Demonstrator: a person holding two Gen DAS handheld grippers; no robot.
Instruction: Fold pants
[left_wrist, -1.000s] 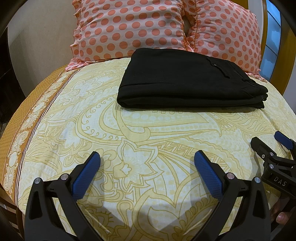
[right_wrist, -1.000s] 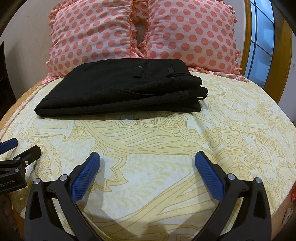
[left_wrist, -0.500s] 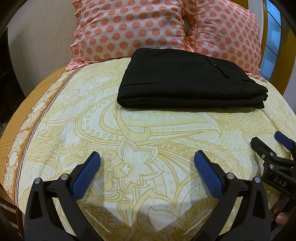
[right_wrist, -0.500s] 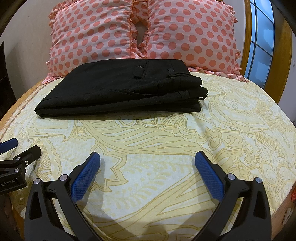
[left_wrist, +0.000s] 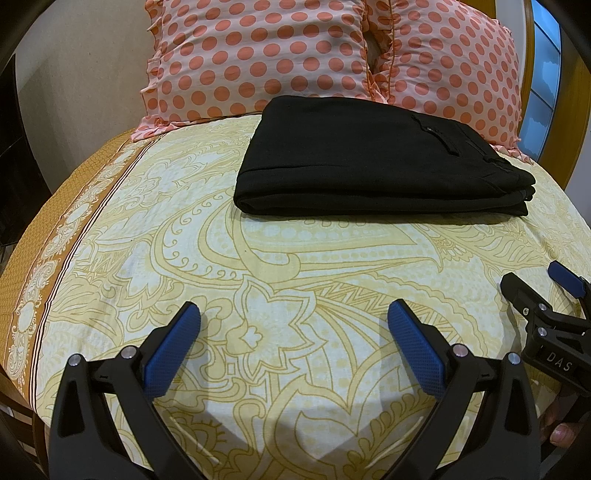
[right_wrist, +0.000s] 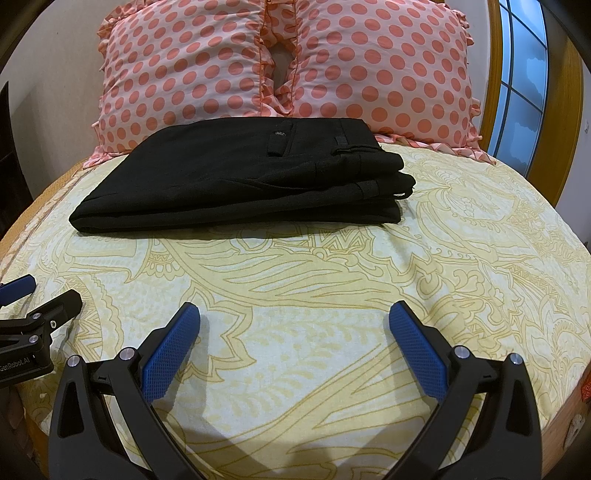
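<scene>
Black pants (left_wrist: 373, 162) lie folded in a flat stack on the bed, just in front of the pillows; they also show in the right wrist view (right_wrist: 251, 177), waistband to the right. My left gripper (left_wrist: 293, 317) is open and empty, low over the sheet near the bed's front edge, well short of the pants. My right gripper (right_wrist: 293, 317) is open and empty, beside the left one. Each gripper shows at the edge of the other's view, the right one (left_wrist: 535, 284) and the left one (right_wrist: 40, 291).
A yellow patterned bedsheet (left_wrist: 221, 266) covers the bed, with an orange border on the left (left_wrist: 44, 236). Two pink polka-dot pillows (right_wrist: 184, 70) (right_wrist: 384, 66) stand against the headboard. A wooden-framed window (right_wrist: 524, 81) is at the right.
</scene>
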